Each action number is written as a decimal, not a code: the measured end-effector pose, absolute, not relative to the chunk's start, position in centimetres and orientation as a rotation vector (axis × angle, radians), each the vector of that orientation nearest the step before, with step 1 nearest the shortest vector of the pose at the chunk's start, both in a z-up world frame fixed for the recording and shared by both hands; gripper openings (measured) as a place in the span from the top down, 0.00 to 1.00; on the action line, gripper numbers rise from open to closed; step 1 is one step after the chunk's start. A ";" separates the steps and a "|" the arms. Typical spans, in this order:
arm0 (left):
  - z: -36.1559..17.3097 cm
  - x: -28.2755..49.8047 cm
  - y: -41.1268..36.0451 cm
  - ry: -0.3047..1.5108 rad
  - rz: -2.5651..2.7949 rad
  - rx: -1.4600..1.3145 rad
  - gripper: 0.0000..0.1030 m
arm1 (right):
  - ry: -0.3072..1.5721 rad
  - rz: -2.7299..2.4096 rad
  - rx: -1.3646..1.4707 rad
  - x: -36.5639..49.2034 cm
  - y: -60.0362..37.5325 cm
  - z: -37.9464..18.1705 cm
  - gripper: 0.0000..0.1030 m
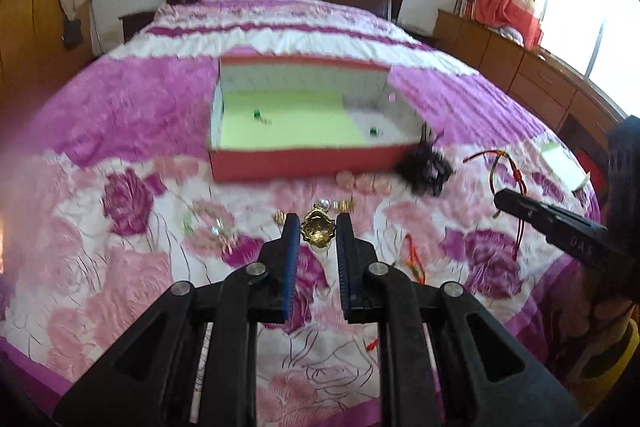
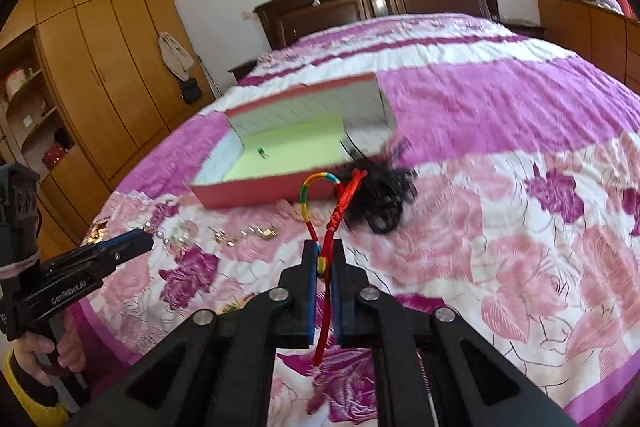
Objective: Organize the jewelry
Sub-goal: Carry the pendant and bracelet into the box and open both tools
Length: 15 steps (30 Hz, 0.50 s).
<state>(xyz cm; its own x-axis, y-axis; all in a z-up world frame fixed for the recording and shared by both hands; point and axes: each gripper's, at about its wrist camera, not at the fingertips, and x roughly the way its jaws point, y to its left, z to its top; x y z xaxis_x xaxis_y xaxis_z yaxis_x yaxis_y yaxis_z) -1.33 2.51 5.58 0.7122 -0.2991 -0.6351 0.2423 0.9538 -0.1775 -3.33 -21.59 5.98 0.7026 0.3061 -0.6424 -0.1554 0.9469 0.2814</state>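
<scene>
Left gripper point(image 1: 318, 227) jaws clamp the gold filigree ornament point(image 1: 318, 231) and right gripper point(image 2: 323, 247) jaws clamp the red-and-multicolour braided cord bracelet point(image 2: 325, 205), both lifted off the bed, evidently for transfer into the open red cardboard box point(image 1: 304, 161).

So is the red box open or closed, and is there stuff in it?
Open. The red box has no lid on, so its green floor shows. It is nearly empty: only two small green pieces lie inside.
</scene>
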 end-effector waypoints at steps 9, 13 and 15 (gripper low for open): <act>8.6 0.5 2.6 0.590 -0.275 -0.079 0.91 | 0.642 0.294 0.193 -2.6 -20.0 9.9 0.93; 9.7 1.7 2.7 0.533 -0.247 -0.082 0.91 | 0.579 0.284 0.164 -1.4 -19.3 11.4 0.93; 10.0 2.3 2.8 0.515 -0.231 -0.084 0.91 | 0.554 0.279 0.155 -0.8 -19.0 12.0 0.93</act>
<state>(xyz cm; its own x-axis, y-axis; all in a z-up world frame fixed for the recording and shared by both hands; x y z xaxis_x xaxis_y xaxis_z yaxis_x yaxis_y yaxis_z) 2.31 2.85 10.02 0.8450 -0.2395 -0.4782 0.1973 0.9706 -0.1375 -0.77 -19.03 11.96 0.8143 0.3014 -0.4960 -0.2185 0.9509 0.2192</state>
